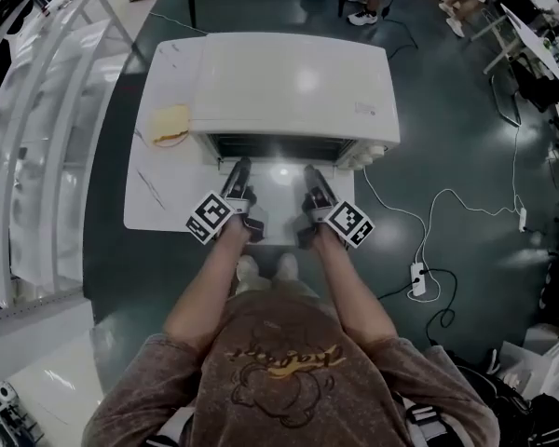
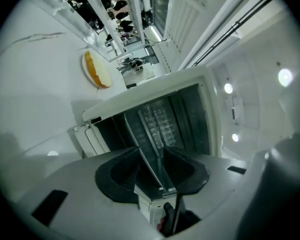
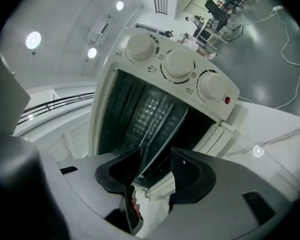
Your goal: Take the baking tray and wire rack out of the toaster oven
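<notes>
- Toaster oven: boxy white metal case with rounded corners, standing on a white, faintly veined table.
- Three round cream knobs in a row, with a small red lamp beside them.
- Door: lowered flat toward us, glossy and reflecting light.
- Cavity: dark, with a shiny dimpled sheet and thin metal rails. The baking tray and wire rack are inside it; we cannot tell one from the other.
- Bread slice: pale and soft-edged, on a round plate left of the oven.
- Left gripper: black moulded jaws spread wide, gripping nothing. The door's thin edge runs between them, untouched.
- Right gripper: jaws likewise wide apart around the same thin edge, clear of it.
- Forearms: bare, stretched forward almost parallel, with both grippers near level and the marker cubes turned outward.
</notes>
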A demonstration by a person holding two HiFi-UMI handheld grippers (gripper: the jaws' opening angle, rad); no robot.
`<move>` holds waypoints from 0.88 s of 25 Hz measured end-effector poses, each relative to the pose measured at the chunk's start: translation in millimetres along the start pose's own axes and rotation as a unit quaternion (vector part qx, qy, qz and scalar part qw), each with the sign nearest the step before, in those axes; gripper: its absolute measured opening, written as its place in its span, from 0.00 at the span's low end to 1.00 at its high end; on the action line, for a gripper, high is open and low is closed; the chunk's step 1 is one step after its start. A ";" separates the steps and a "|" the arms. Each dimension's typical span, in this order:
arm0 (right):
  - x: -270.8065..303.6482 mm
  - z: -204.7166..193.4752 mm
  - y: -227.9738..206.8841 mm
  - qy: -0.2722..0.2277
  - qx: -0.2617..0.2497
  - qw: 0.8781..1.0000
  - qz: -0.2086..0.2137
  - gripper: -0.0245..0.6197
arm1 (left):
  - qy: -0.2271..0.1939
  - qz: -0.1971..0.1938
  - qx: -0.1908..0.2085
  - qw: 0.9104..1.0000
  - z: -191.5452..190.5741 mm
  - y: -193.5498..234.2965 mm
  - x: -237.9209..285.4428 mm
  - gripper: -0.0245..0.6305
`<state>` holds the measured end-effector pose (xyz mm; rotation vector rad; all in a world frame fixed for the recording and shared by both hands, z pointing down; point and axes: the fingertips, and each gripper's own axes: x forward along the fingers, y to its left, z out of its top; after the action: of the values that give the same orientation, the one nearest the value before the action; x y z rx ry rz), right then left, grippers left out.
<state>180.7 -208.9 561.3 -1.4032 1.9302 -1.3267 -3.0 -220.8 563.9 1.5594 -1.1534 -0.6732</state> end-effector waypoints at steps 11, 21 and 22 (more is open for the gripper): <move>40.7 10.1 -29.3 -0.022 0.033 0.999 -0.026 0.29 | -0.015 0.018 -0.063 0.998 -1.9 36.8 48.7 0.23; 59.1 21.8 -39.0 -0.050 0.067 0.996 -0.027 0.29 | -0.013 0.015 -0.085 0.996 -0.2 42.8 65.8 0.21; 60.8 23.0 -39.5 -0.053 0.070 0.996 -0.026 0.29 | -0.014 0.014 -0.086 0.996 1.0 42.9 66.6 0.21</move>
<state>193.1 -275.1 596.7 -1.4327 1.7108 -1.3546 7.2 -282.2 612.8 1.3906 -1.1051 -0.7580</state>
